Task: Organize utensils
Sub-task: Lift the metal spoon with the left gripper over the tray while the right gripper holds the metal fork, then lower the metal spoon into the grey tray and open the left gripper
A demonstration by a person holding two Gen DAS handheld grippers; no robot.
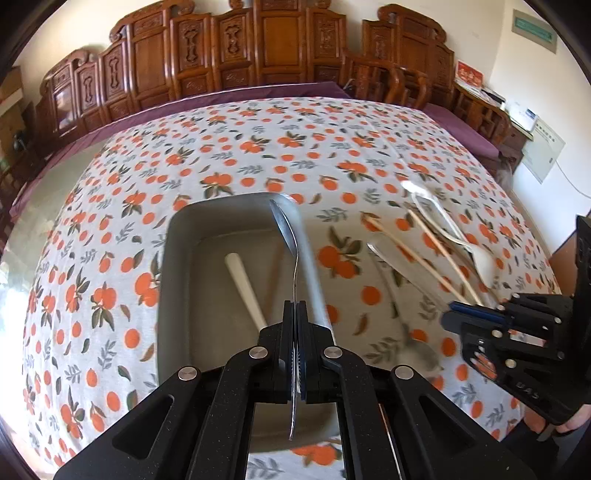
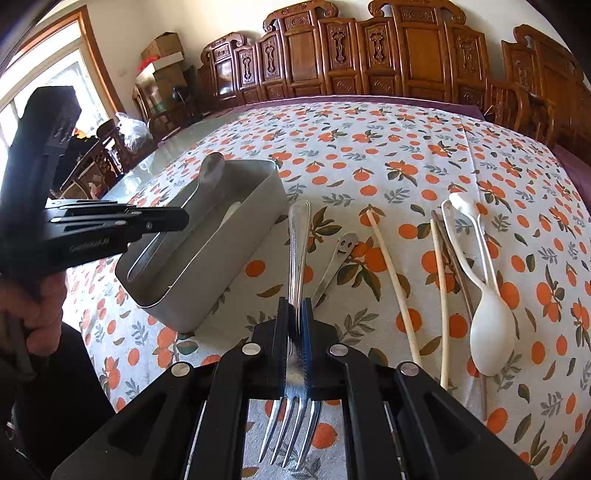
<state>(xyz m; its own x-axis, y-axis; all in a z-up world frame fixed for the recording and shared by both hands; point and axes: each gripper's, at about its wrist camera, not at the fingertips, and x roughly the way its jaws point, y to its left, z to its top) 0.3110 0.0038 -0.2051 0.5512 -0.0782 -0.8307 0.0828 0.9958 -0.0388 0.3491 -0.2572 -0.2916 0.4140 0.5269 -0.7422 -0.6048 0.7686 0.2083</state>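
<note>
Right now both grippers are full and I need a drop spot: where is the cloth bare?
Bare cloth lies beyond the gray bin toward the wooden screens, and left of the bin. It is crowded right of the bin: smiley utensil, chopsticks, white spoons.

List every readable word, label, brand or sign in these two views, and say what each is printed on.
"UAS", partly cut off: pale letters on the black body of the right gripper, seen from the left wrist view.
Pale brand word on the black left gripper body: too blurred to read.
Green wall sign: text too small.
Red card and white wall notice: unreadable.
Smiley face, no letters, on the small metal utensil handle.
</note>
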